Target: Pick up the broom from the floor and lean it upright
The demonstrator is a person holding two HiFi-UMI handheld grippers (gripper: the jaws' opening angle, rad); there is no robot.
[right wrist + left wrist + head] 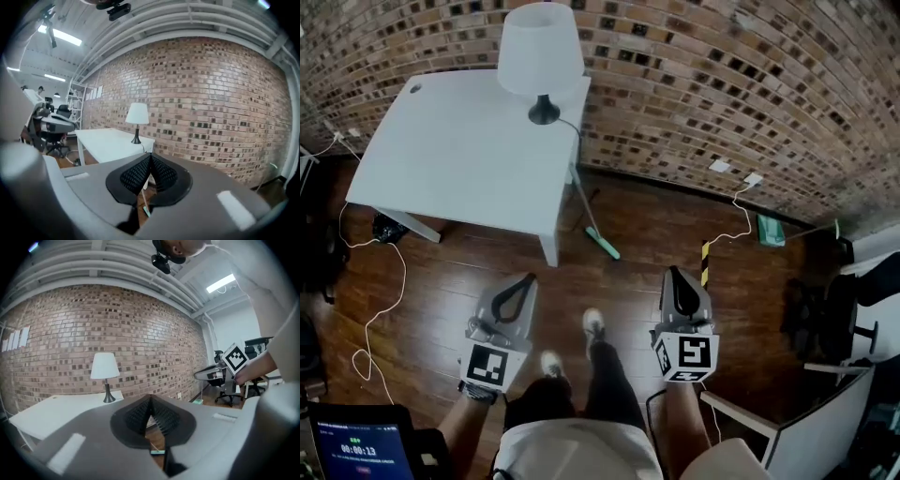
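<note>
The broom (592, 225) has a thin white handle and a teal head (605, 247). Its head rests on the wooden floor and its handle slants up to the white table's (459, 150) right edge. My left gripper (525, 283) and right gripper (675, 276) hang in the air nearer to me, apart from the broom, both shut and empty. In the left gripper view the left gripper's (151, 401) pads meet, and the teal head (157, 452) shows below them. In the right gripper view the right gripper (150, 157) is closed too, with the broom (144, 205) beyond it.
A white lamp (541, 52) stands on the table by the brick wall. White cables (380, 309) trail over the floor at the left. A yellow-and-black striped post (705, 262) stands at the right, with dark office chairs (825, 309) beyond. The person's feet (593, 323) are between the grippers.
</note>
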